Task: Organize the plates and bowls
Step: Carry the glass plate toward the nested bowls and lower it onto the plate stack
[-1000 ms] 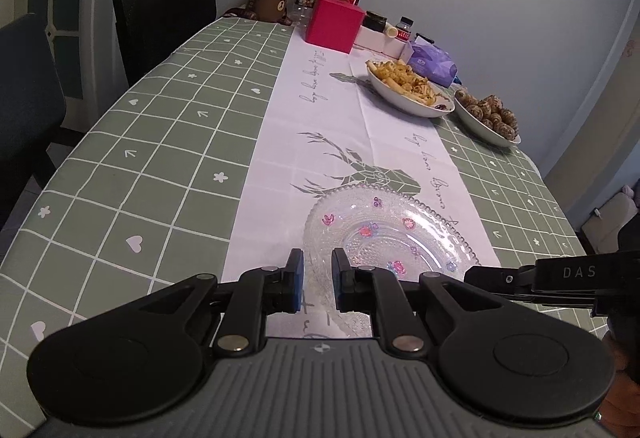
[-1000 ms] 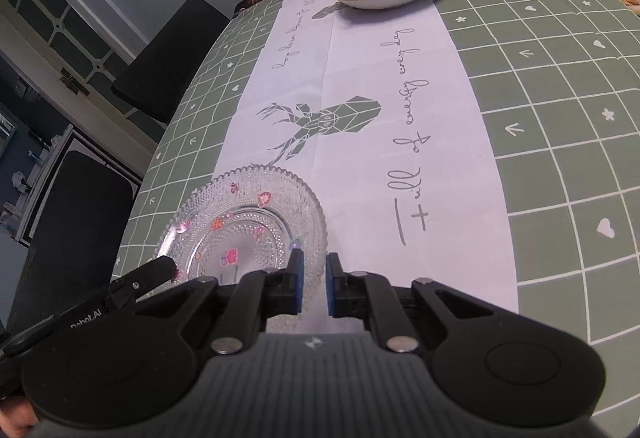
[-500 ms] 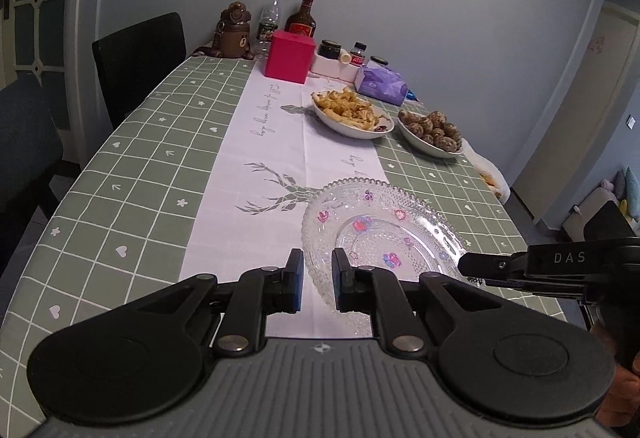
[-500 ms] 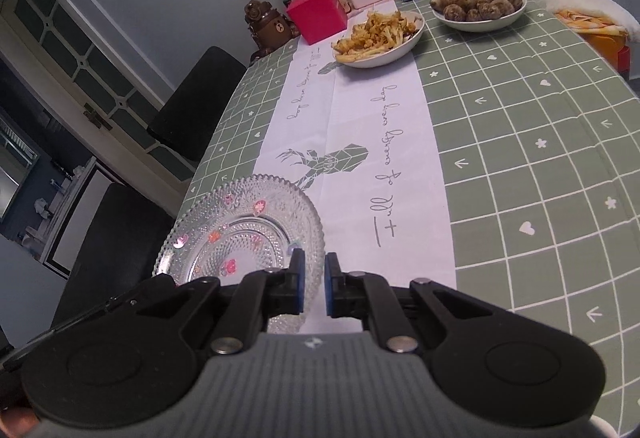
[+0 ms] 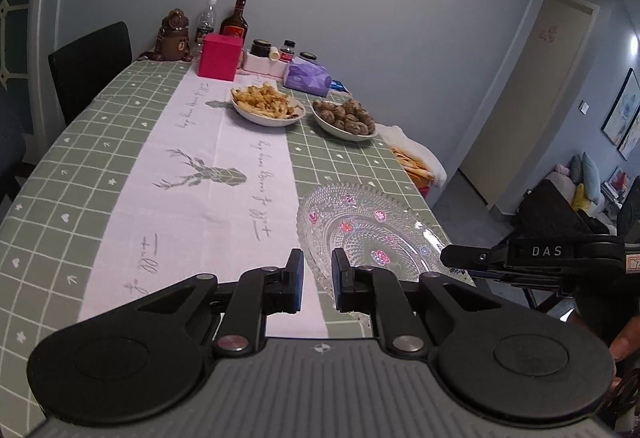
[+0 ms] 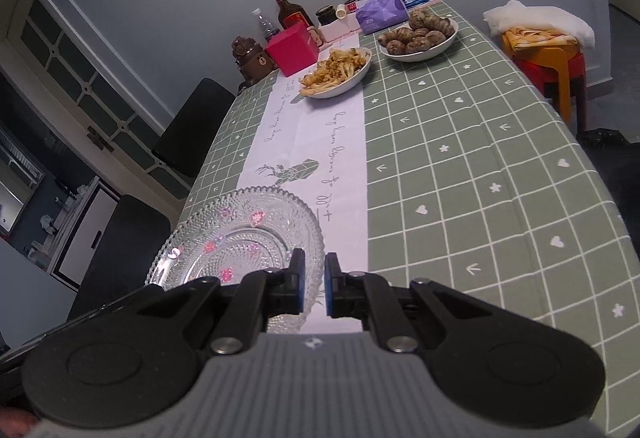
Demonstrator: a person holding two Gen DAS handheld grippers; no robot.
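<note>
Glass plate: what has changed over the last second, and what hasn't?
Both grippers have lifted the glass plate off the table; more of the room now shows beyond it. The left gripper and right gripper stay clamped on its rim. The fries bowl and other dishes are unmoved.

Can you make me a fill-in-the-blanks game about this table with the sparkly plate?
1. Both hand-held grippers grip the rim of one ____ plate.
2. The box in front of the bottles is ____.
3. The white runner shows the picture of a ____.
4. The bear-shaped bottle is ____ in colour.

Missing words: glass; pink; deer; brown
</note>
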